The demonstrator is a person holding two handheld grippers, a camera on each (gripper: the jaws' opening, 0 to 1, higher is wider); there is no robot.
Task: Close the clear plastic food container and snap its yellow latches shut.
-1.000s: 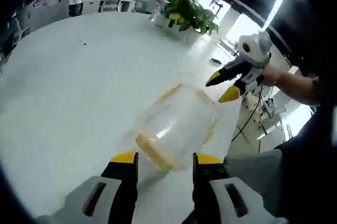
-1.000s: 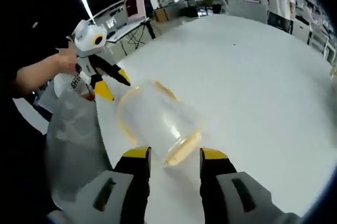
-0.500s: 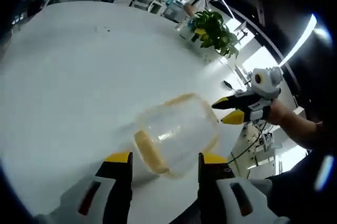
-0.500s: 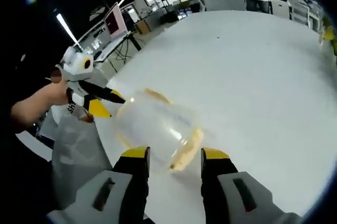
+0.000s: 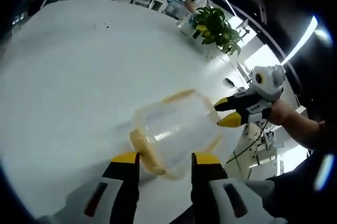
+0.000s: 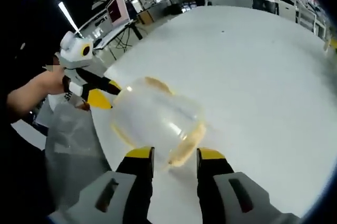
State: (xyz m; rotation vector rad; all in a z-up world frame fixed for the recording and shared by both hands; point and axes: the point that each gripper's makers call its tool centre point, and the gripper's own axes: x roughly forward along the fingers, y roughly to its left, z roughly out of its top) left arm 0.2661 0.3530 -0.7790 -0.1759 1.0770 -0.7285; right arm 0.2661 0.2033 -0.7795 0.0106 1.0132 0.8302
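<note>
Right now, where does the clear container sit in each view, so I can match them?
Left gripper view: the clear container lies low of centre, just above that view's own jaws, with the right gripper at its right edge.
Right gripper view: it lies low of centre above the jaws, the left gripper at its left.
Shared landmark: the white table.

Left gripper (image 5: 160, 156): grey-white housing, black fingers, yellow tips, dark slot with red mark on each finger base. Right gripper (image 6: 172, 153): same build; seen from left gripper view, white rounded head, black jaws, yellow tips. Forearm behind it bare.
</note>
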